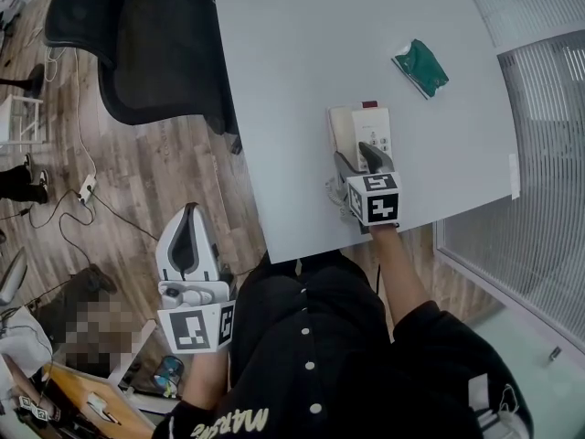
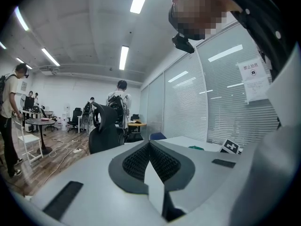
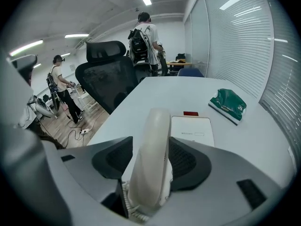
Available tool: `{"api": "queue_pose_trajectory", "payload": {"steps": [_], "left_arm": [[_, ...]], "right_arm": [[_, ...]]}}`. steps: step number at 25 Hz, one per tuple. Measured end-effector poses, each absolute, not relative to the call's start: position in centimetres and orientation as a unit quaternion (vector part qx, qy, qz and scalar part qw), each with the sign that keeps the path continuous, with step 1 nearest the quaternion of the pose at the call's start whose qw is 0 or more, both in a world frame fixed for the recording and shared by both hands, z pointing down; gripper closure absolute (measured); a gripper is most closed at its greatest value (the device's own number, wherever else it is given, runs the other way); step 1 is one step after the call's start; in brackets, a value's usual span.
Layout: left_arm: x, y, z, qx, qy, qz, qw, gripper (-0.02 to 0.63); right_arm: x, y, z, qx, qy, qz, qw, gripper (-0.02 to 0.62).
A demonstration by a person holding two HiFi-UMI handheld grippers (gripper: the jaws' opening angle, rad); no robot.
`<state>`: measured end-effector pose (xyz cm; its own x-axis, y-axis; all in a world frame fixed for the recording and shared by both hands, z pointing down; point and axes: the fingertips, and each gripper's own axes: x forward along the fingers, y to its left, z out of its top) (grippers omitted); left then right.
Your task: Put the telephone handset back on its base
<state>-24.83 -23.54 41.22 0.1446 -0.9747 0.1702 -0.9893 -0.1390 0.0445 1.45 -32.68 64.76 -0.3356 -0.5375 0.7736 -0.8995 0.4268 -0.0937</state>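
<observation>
A cream telephone handset (image 3: pixel 153 149) stands between the jaws of my right gripper (image 3: pixel 149 166), along the left side of the white telephone base (image 3: pixel 194 132). The left pad stands a little off the handset with table showing in the gap; the right pad is at its edge. Its coiled cord (image 3: pixel 125 197) shows near the jaw roots. From the head view, the right gripper (image 1: pixel 358 160) sits over the near end of the base (image 1: pixel 370 126) near the table's front edge. My left gripper (image 1: pixel 187 243) hangs shut and empty over the floor, left of the table.
A green packet (image 1: pixel 421 67) lies on the grey table (image 1: pixel 302 44) beyond the base. A black office chair (image 1: pixel 146 44) stands at the table's left edge. Cables run over the wooden floor (image 1: pixel 87 188). People stand in the room behind the chair (image 3: pixel 146 37).
</observation>
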Motion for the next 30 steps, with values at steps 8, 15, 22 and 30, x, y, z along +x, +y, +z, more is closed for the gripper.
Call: {"api": "queue_pose_trajectory", "payload": {"steps": [8,15,22,30], "left_arm": [[-23.8,-23.8,39.0,0.762,-0.646,0.028,0.048,0.592],[-22.9,-24.2,36.9,0.767,-0.641,0.010,0.021,0.592],[-22.3,-24.3,34.8,0.771,-0.637,-0.003,-0.002,0.592],[-23.3,-24.1,32.4,0.767,-0.641,-0.017,-0.034,0.592]], "right_arm": [[1.7,-33.2,58.6,0.475,-0.807,0.217,0.276,0.401],[2.1,-33.2,51.1,0.480,-0.842,0.122,0.215,0.537],[2.6,-32.7,44.2,0.487,-0.857,0.068,0.155,0.557],[4.3,-32.3,37.8,0.511,-0.855,0.064,0.063,0.560]]}}
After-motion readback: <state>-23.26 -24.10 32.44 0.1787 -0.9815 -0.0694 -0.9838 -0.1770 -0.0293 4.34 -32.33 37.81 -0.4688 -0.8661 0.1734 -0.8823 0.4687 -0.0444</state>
